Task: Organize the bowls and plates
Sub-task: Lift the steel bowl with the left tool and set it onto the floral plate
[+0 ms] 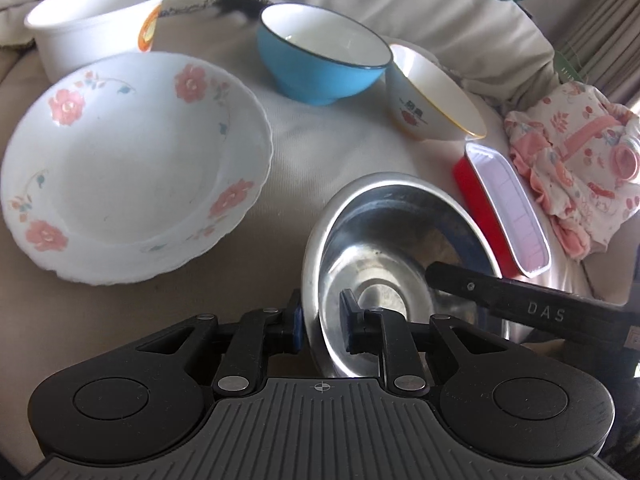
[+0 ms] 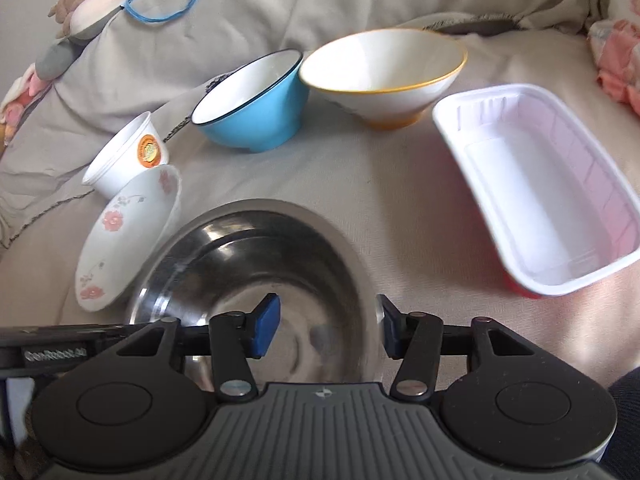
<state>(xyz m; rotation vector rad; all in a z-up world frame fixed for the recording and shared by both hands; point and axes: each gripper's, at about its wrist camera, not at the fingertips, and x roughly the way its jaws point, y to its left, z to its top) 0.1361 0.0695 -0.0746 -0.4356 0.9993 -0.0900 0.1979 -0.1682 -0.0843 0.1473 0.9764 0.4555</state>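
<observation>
A steel bowl (image 1: 380,248) (image 2: 248,248) lies tilted on a beige cloth between both grippers. My left gripper (image 1: 322,328) is shut on its near rim, with one pad outside and one inside. My right gripper (image 2: 328,332) straddles the opposite rim, its outer pad against the lip and its inner pad down in the bowl. Its black finger (image 1: 500,296) reaches into the bowl in the left wrist view. Around the bowl stand a floral plate (image 1: 132,168) (image 2: 128,232), a blue bowl (image 1: 320,60) (image 2: 252,108) and an orange-rimmed white bowl (image 1: 432,100) (image 2: 384,76).
A white paper tub (image 1: 92,28) (image 2: 124,156) leans behind the floral plate. A red-and-white plastic tray (image 1: 508,216) (image 2: 536,192) lies right of the steel bowl. Pink patterned clothing (image 1: 580,152) is bunched past the tray. A soft toy (image 2: 88,8) rests on the cushions behind.
</observation>
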